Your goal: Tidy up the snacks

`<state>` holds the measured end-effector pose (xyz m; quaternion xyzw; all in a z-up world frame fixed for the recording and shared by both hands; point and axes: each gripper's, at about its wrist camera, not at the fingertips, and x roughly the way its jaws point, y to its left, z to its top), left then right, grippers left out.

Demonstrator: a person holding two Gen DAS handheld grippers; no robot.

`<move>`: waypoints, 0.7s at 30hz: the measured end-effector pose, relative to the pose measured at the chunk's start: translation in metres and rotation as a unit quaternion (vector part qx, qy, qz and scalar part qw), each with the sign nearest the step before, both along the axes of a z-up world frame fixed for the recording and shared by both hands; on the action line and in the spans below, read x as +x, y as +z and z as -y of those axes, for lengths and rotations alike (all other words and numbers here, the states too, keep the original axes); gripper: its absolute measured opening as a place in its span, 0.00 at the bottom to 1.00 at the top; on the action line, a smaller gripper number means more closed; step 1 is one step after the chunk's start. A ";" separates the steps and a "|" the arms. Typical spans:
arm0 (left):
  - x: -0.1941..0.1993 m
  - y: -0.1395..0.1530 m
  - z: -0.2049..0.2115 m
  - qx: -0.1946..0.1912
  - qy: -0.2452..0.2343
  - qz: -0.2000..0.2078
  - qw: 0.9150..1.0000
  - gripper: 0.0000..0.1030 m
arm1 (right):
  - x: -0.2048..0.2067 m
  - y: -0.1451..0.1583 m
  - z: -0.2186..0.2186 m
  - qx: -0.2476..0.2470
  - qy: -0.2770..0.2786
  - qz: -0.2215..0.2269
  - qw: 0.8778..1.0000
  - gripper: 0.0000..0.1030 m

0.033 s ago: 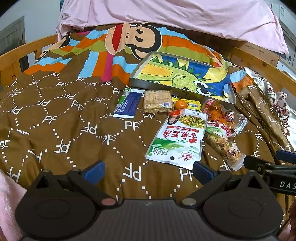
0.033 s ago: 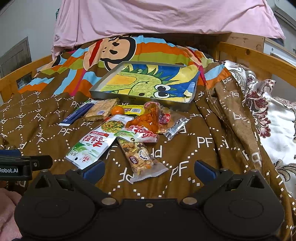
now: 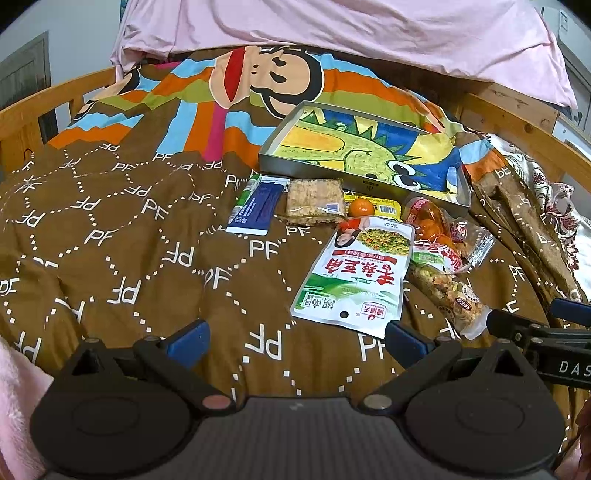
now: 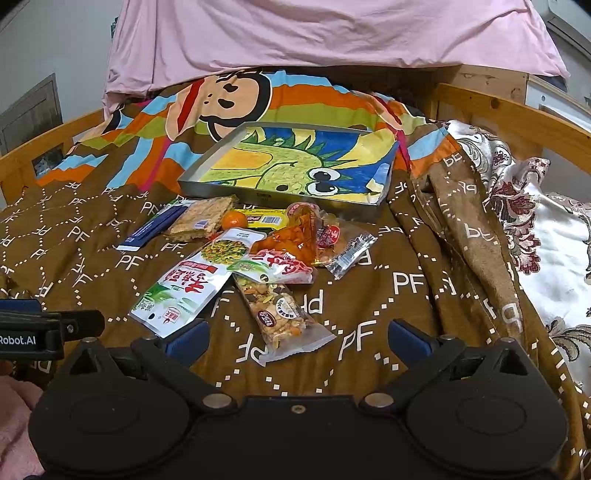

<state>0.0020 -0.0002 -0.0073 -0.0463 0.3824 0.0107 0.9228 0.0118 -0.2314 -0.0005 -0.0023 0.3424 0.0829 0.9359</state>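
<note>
Several snack packs lie on the brown bed cover in front of a shallow tray [image 3: 325, 175] [image 4: 273, 194] lined with a dinosaur drawing. There is a white and green pouch [image 3: 354, 277] [image 4: 192, 288], a mixed-nut bar [image 3: 447, 291] [image 4: 280, 314], an orange-filled bag [image 3: 432, 229] [image 4: 291, 236], a cracker pack [image 3: 314, 201] [image 4: 203, 218], a blue pack [image 3: 258, 206] [image 4: 147, 229] and a small orange [image 3: 361, 207] [image 4: 233, 220]. My left gripper [image 3: 295, 339] is open and empty, near the pouch's close edge. My right gripper [image 4: 297, 338] is open and empty, just short of the nut bar.
Wooden bed rails [image 3: 44, 110] [image 4: 517, 107] run along both sides. A pink pillow [image 4: 325, 33] lies at the head. A floral satin cloth [image 4: 546, 258] lies on the right. The other gripper shows at each view's edge [image 3: 546, 332] [image 4: 40, 328].
</note>
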 end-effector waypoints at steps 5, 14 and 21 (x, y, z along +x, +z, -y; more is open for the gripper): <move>0.007 0.002 -0.004 -0.006 -0.006 -0.020 1.000 1.00 | 0.001 -0.007 0.000 0.006 -0.002 -0.010 1.000 0.99; 0.035 0.009 -0.012 -0.014 -0.028 -0.055 0.998 1.00 | 0.016 -0.006 0.001 -0.007 0.021 -0.015 1.000 0.99; 0.073 0.013 -0.005 0.029 -0.080 -0.092 0.992 1.00 | 0.038 -0.012 -0.004 -0.023 0.073 -0.017 0.997 0.99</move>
